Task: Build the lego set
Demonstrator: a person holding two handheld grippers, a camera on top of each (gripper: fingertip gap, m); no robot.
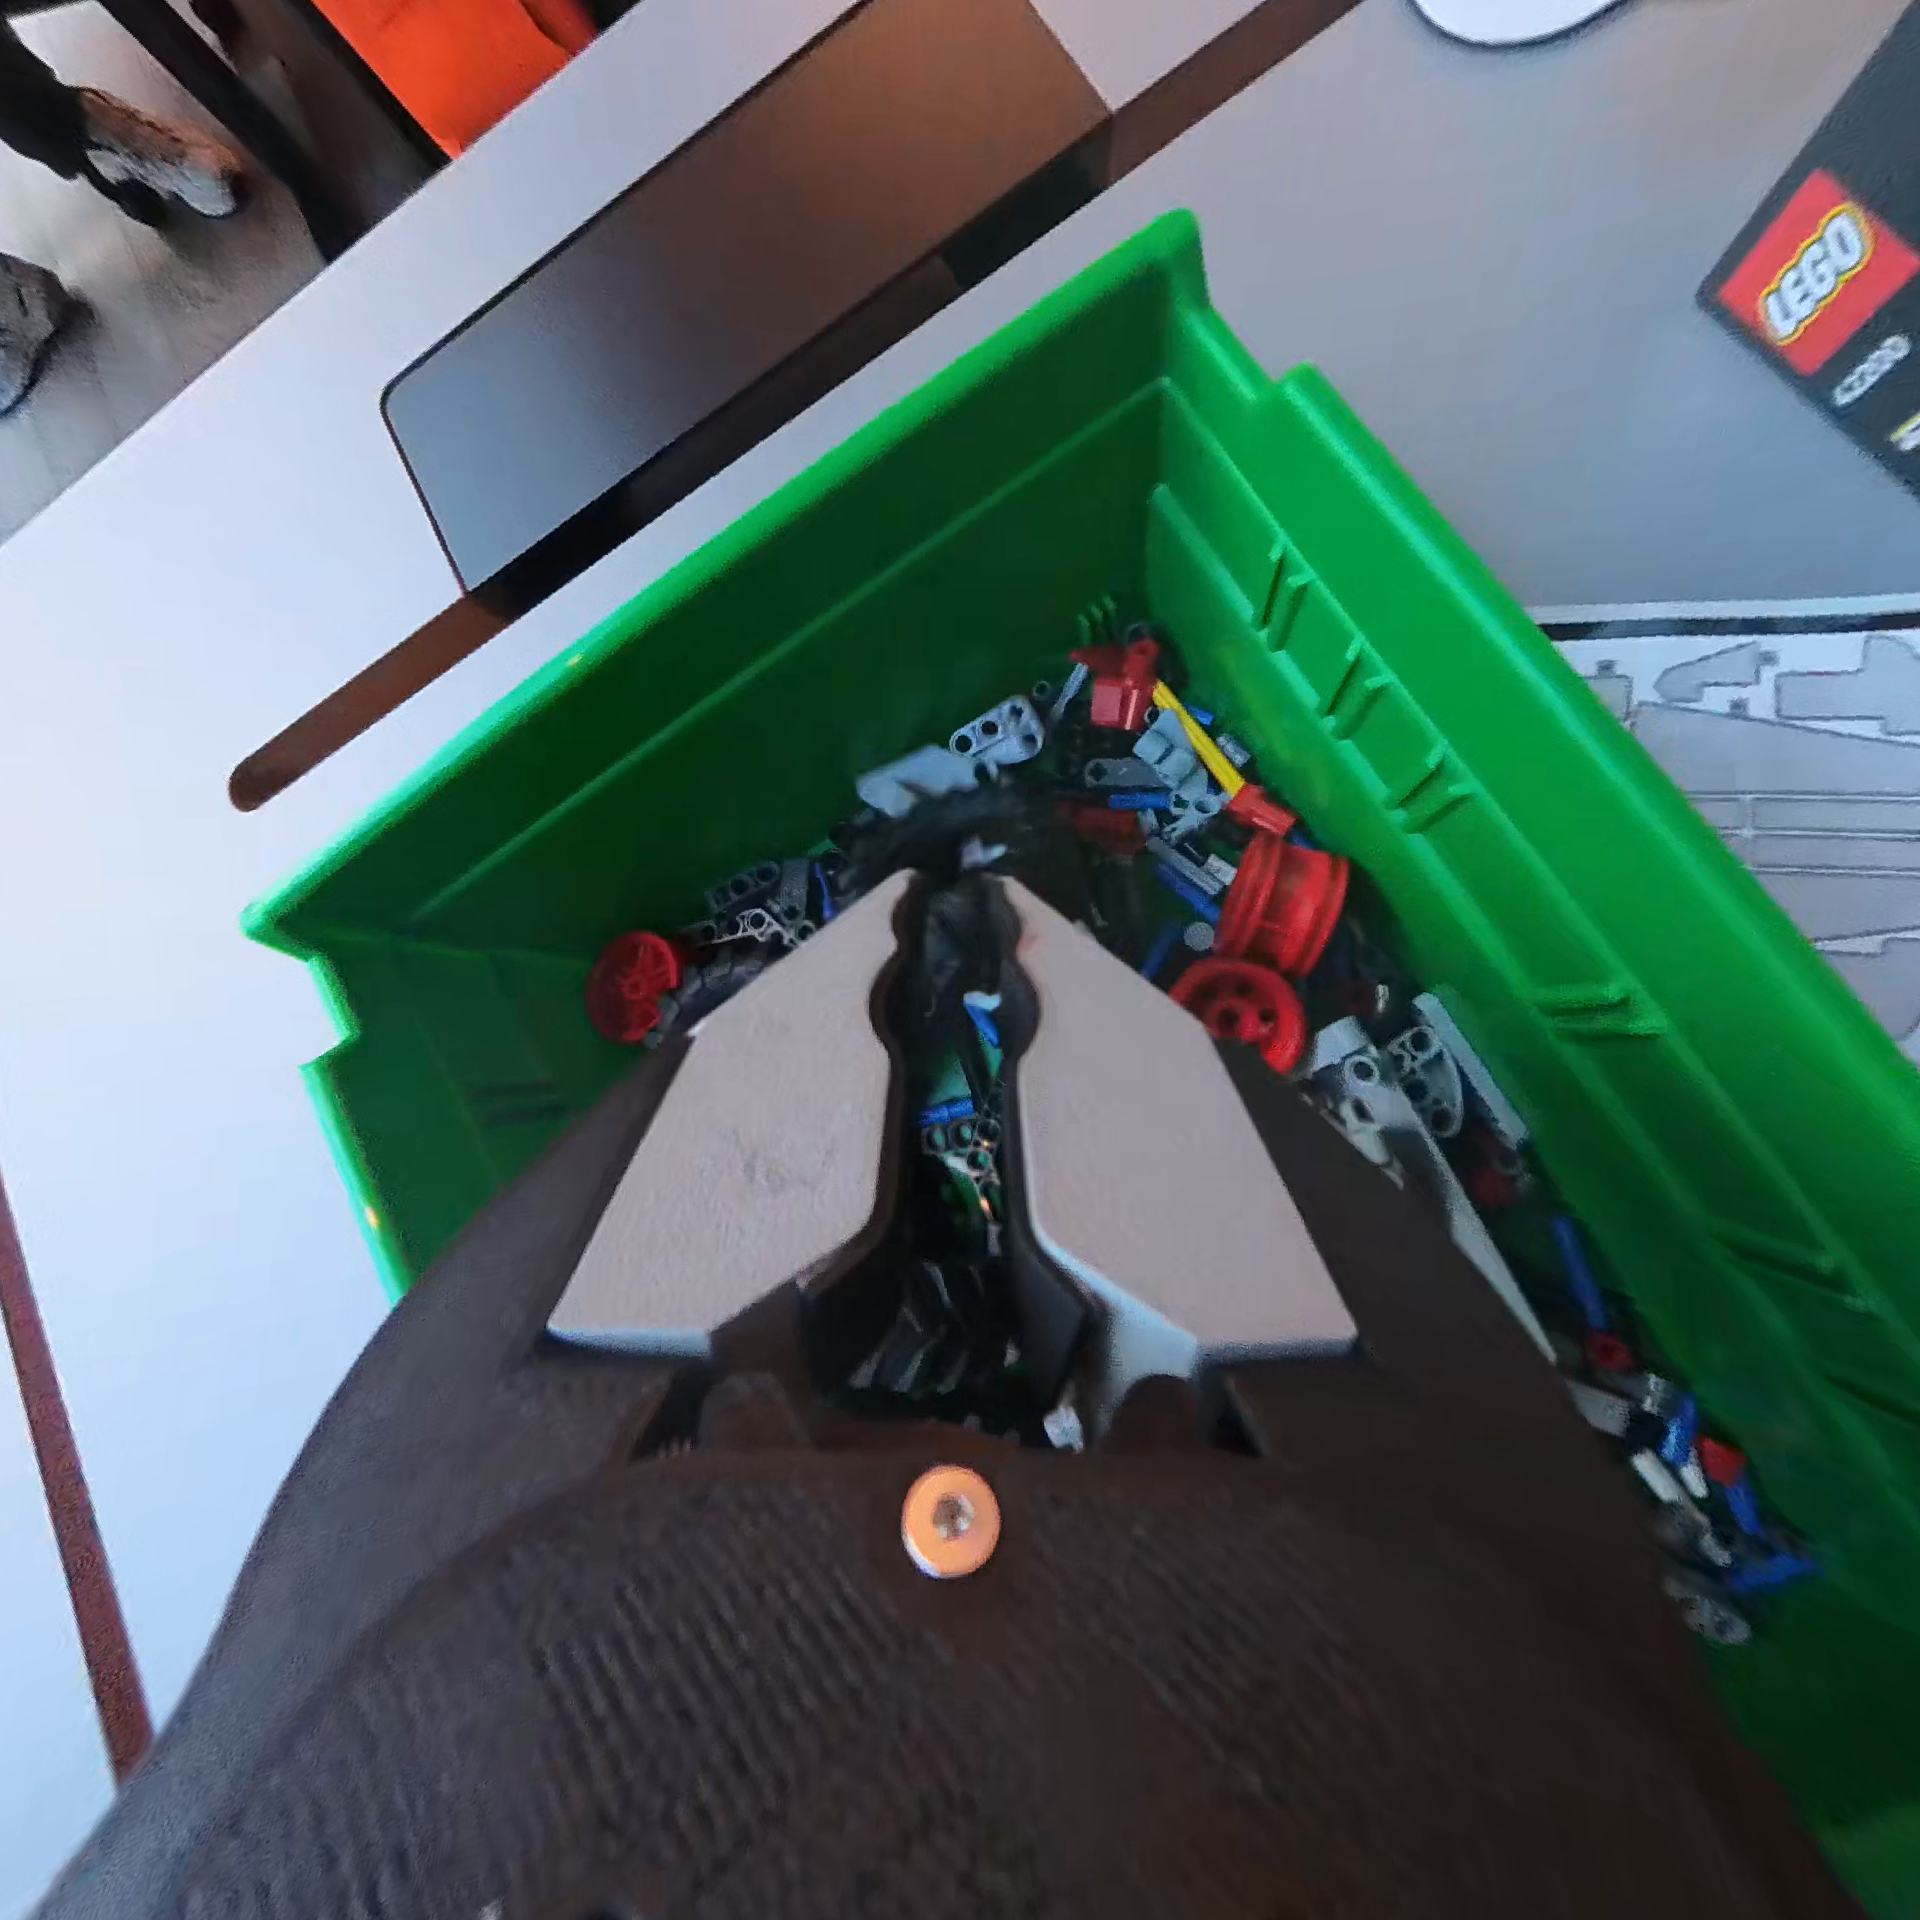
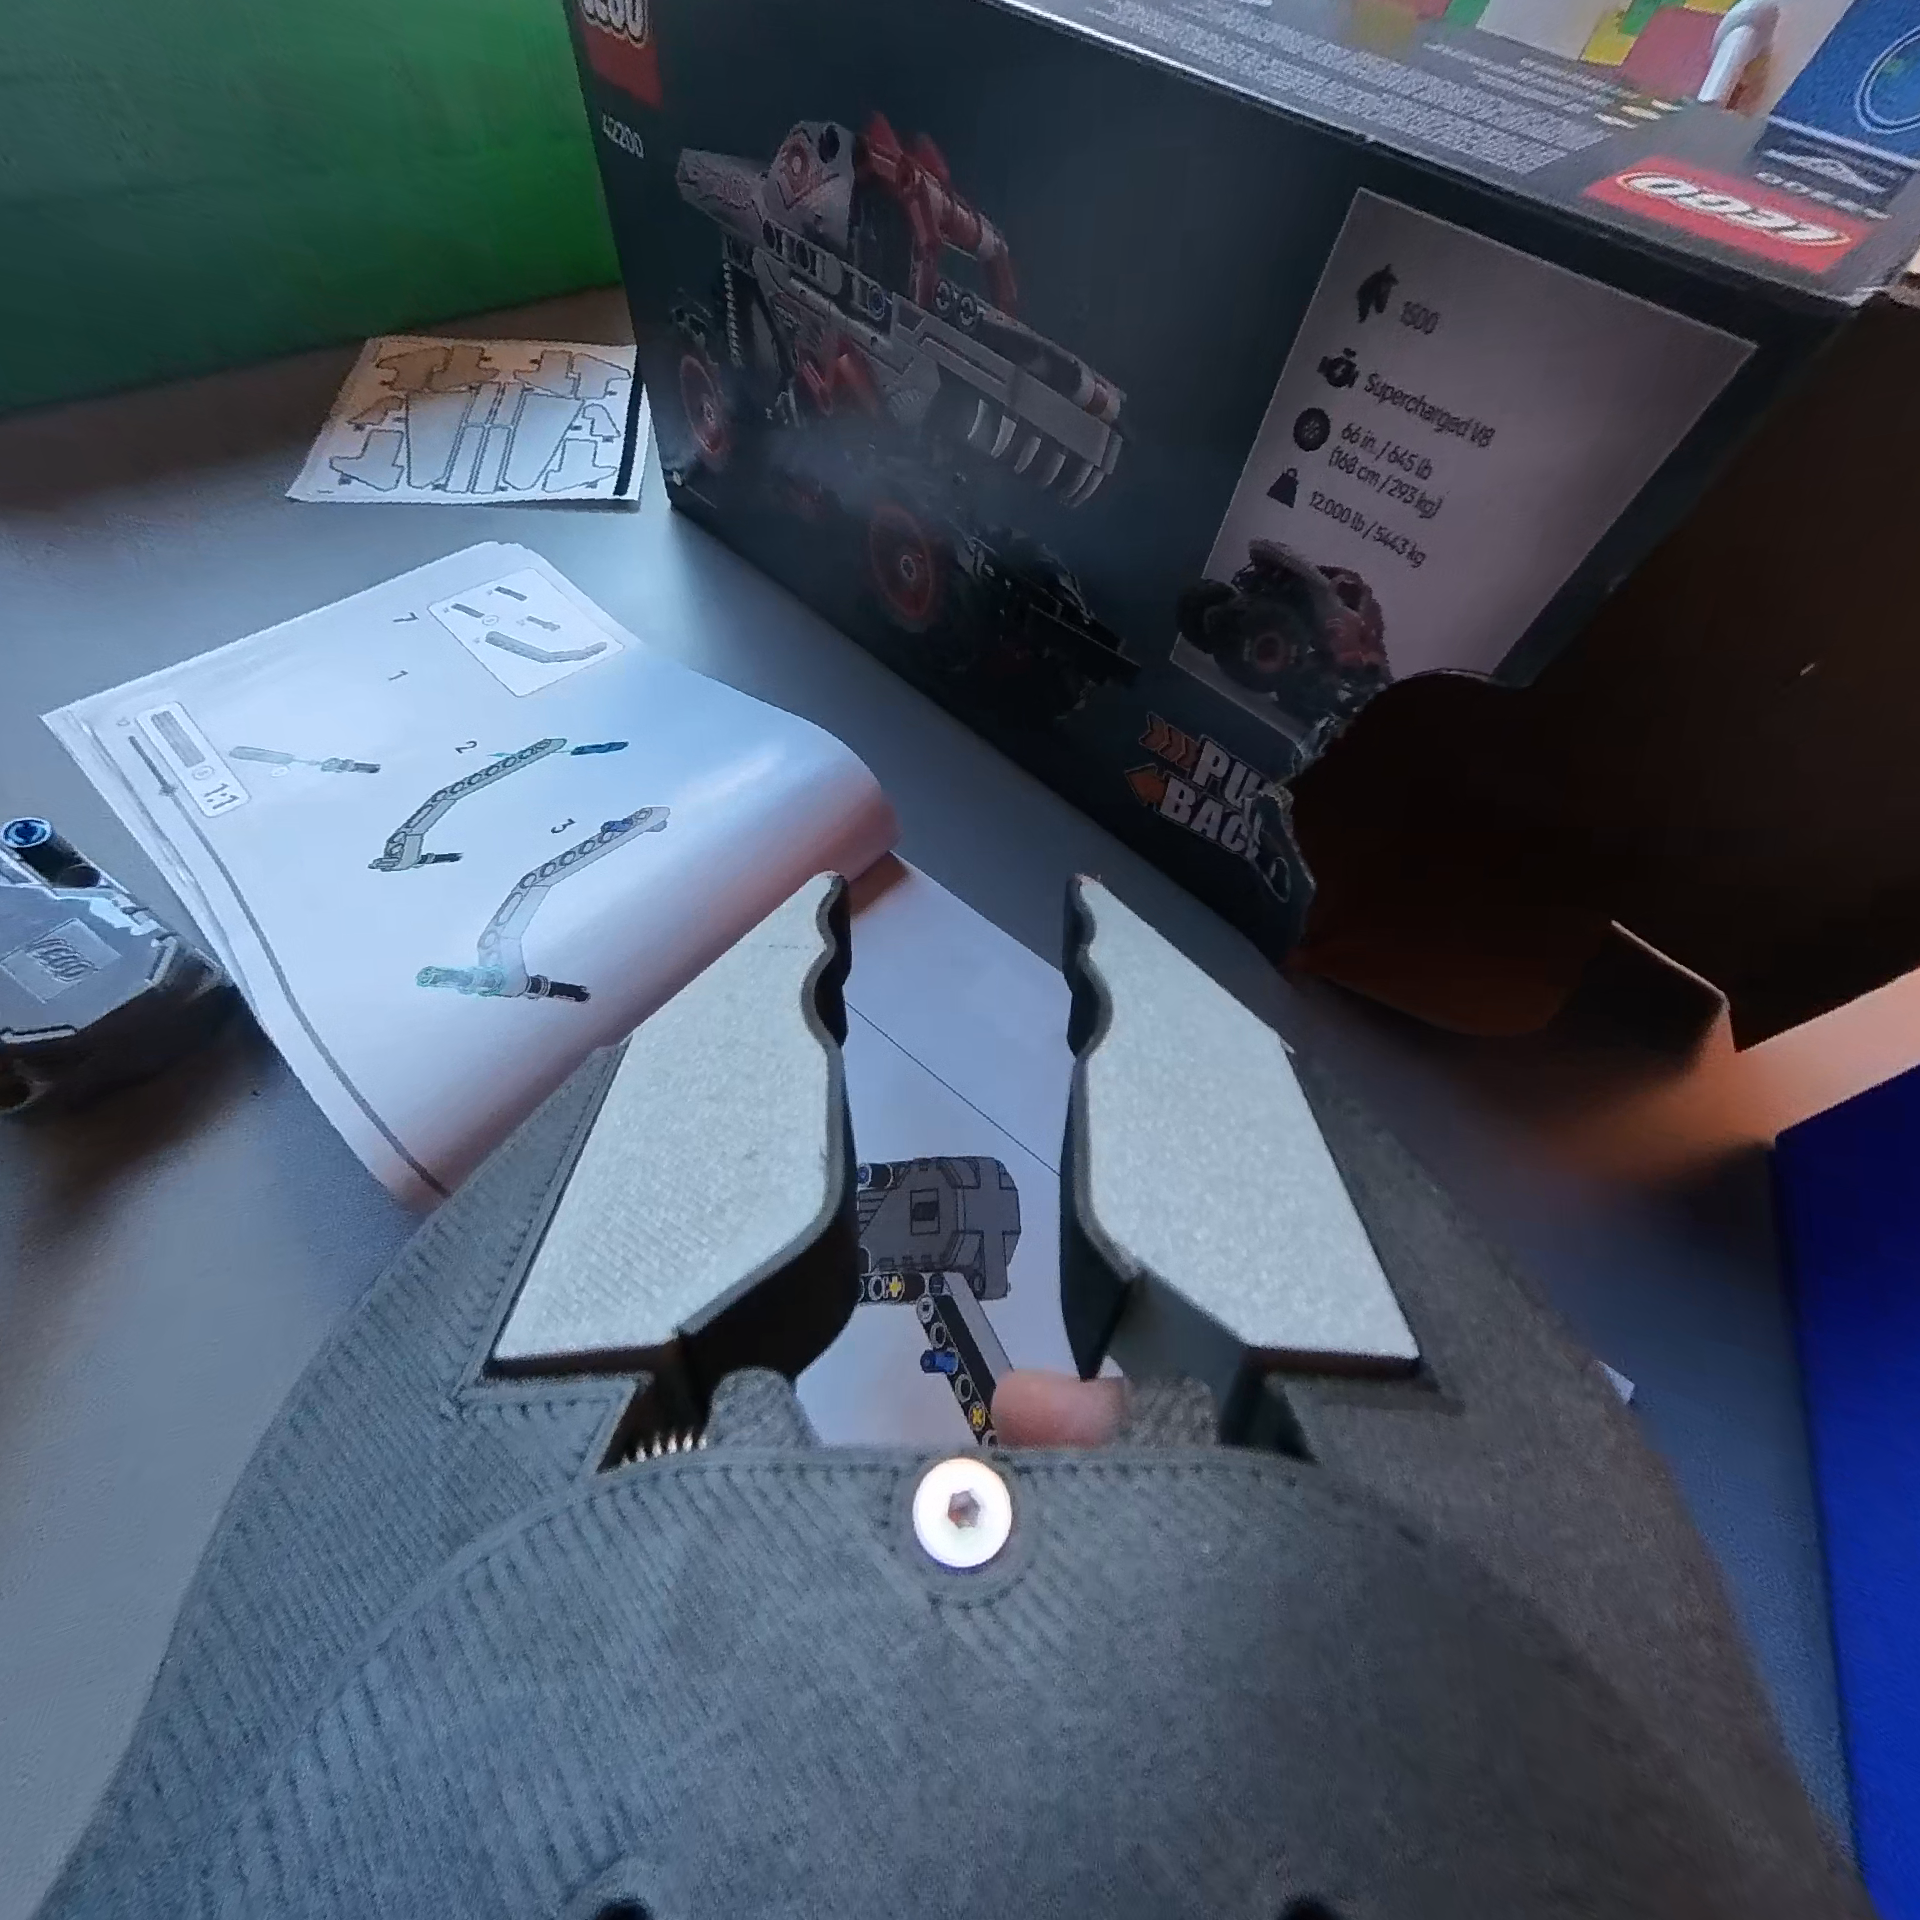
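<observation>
Green bin (image 1: 727, 727) on the tabletop (image 1: 208, 623) holds loose lego pieces (image 1: 1174, 790). Left gripper (image 1: 961, 883) reaches inside, jaws nearly together, possibly pinching a dark piece; blurred. Right gripper (image 2: 956, 894), jaws spread, hovers over the instruction booklet (image 2: 416, 831) beside the lego box (image 2: 1039, 416).

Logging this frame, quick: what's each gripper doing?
Left gripper: nearly closed over the green bin; whether it holds a piece cannot be told.
Right gripper: open, empty, above the instruction booklet.

A dark slab (image 1: 665, 374), perhaps a tablet, lies near something orange (image 1: 457, 52).
</observation>
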